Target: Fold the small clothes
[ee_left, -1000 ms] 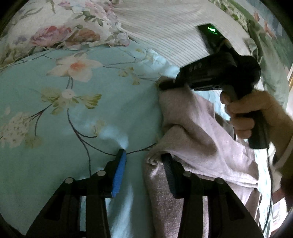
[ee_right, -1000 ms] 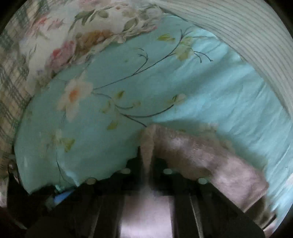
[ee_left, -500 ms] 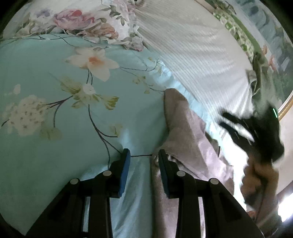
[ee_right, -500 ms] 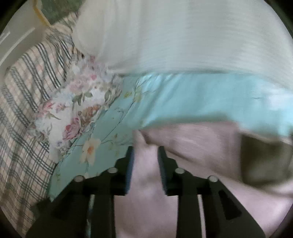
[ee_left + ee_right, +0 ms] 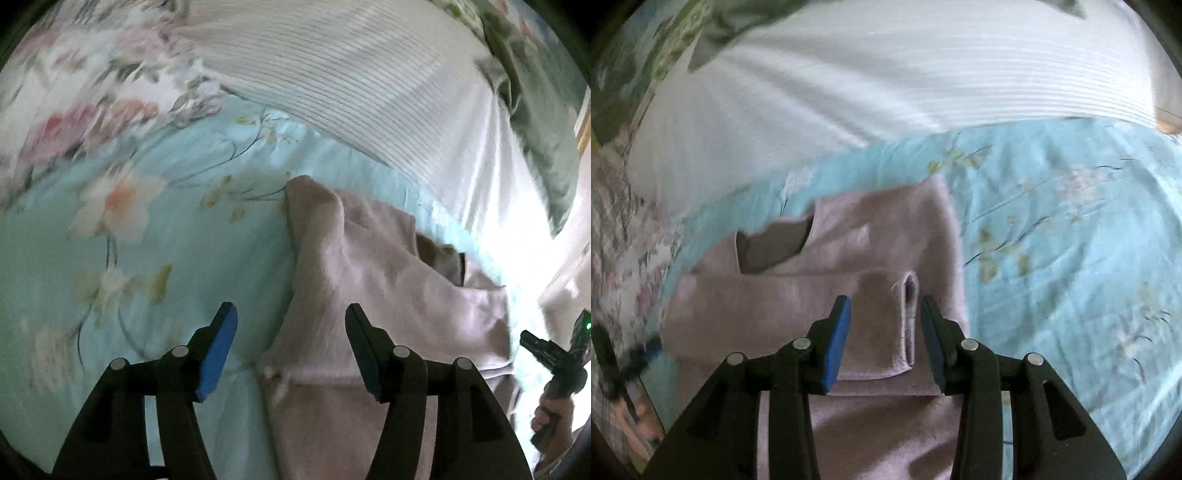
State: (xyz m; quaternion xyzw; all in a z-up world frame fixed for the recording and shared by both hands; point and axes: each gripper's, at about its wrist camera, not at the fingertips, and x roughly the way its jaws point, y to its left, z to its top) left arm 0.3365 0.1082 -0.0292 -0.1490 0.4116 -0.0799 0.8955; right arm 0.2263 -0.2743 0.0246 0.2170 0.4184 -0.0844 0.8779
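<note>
left tongs (image 5: 290, 345): black, blue pads | right tongs (image 5: 885, 338): same, silver screws

We see garment (image 5: 879, 236) on bedsheet (image 5: 1071, 229) | striped cover (image 5: 886, 74) behind | floral pillow (image 5: 92, 92) far left

A turquoise flowered bedsheet (image 5: 155, 236) fills the middle; a white striped cover (image 5: 351, 85) runs across the top, a floral pillow (image 5: 85, 92) upper left

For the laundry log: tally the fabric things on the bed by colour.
Mauve garment: 1
Turquoise floral sheet: 1
White striped cover: 1
White floral pillow: 1
Green floral cloth: 1
Total: 5
</note>
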